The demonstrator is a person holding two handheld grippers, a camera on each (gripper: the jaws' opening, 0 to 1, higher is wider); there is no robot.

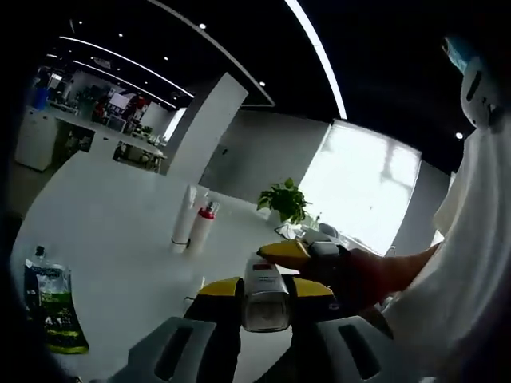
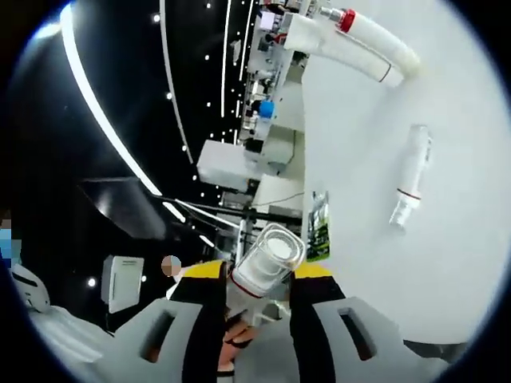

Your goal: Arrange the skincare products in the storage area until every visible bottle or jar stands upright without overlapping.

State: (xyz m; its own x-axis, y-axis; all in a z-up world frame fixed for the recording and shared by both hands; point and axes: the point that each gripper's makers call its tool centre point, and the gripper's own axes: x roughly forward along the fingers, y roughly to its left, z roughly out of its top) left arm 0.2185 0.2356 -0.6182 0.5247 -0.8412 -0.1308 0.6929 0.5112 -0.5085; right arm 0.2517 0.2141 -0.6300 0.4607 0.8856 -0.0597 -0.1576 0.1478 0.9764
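Your left claw [image 1: 266,307] is pinching a small white bottle with a clear cap [image 1: 264,299], held between the yellow-tipped jaws above the white surface [image 1: 120,231]. In the right gripper view, your right claw [image 2: 259,283] is pressed against a white bottle with a clear cap and a thin red band [image 2: 266,262], the cap end facing the camera.

Out on the surface, two tall white items stand upright side by side and touching or nearly so: a plain white tube [image 1: 183,217] and a white bottle with a red collar [image 1: 202,226]. In the right gripper view another slim white bottle with a red ring [image 2: 408,175] lies on its side, well apart from that pair, so it seems to need righting. A green sachet [image 1: 54,307] sits near the surface's edge, and a potted plant [image 1: 285,199] stands farther back.

These bottles look like light, stiff plastic with smooth, probably slippery walls. The clear caps may pop or crack under pressure, so take hold around the body below the cap, not on it. The tube is likely softer and will dent if you squeeze hard; grip it near its base cap.

The sachet carries print and the held bottle a label, but no writing is legible in either view
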